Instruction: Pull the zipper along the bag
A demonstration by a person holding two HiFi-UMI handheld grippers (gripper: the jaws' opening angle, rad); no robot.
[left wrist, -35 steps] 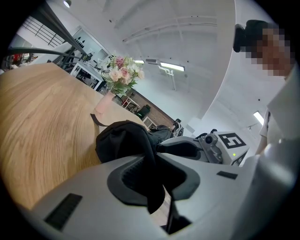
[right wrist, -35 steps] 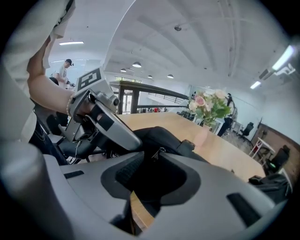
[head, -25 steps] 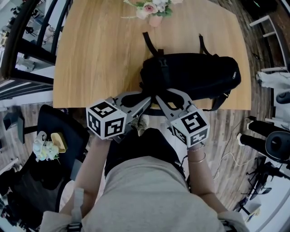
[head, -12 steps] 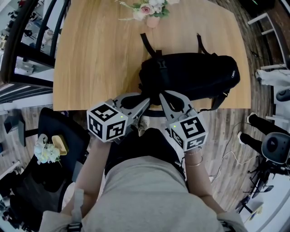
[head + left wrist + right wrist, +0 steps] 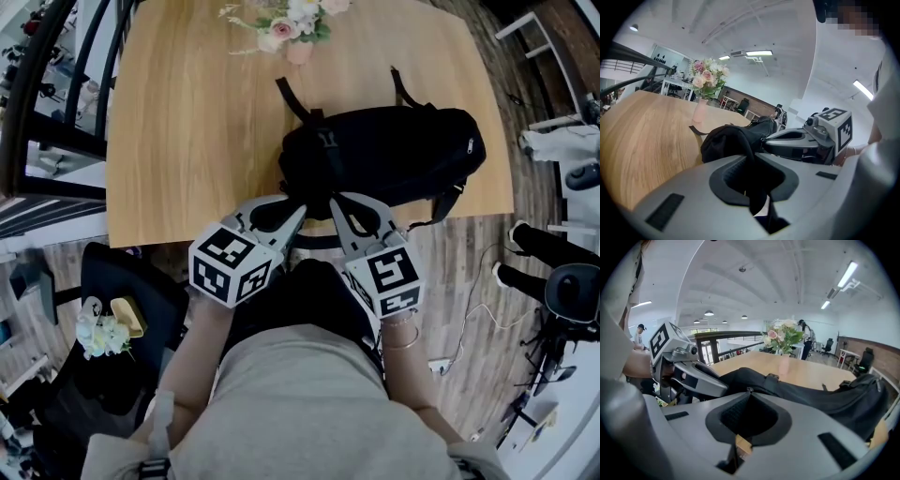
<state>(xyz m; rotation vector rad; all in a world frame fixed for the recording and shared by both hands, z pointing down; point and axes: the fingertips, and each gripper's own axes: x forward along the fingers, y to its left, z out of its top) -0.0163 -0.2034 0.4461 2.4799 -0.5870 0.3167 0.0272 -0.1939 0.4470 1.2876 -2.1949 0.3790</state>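
A black bag (image 5: 384,155) lies across the near right part of the wooden table (image 5: 187,141). Both grippers meet at its near left end. My left gripper (image 5: 302,210) is shut on a fold of the bag's black fabric (image 5: 740,140), which runs between its jaws (image 5: 751,154). My right gripper (image 5: 330,201) has just been closing. Its tips (image 5: 749,393) now meet on the small metal zipper pull (image 5: 749,390) at the end of the bag (image 5: 811,394). The zipper line beyond it is hidden by the fabric.
A vase of pink and white flowers (image 5: 298,42) stands at the table's far edge, behind the bag. A black chair (image 5: 112,309) with small things on it stands at the left, below the table's near edge. Bag straps (image 5: 298,98) trail toward the vase.
The right gripper's jaws have drawn together at the bag's end. The left gripper's cube has rolled a little. Both hands have kept their places at the bag.
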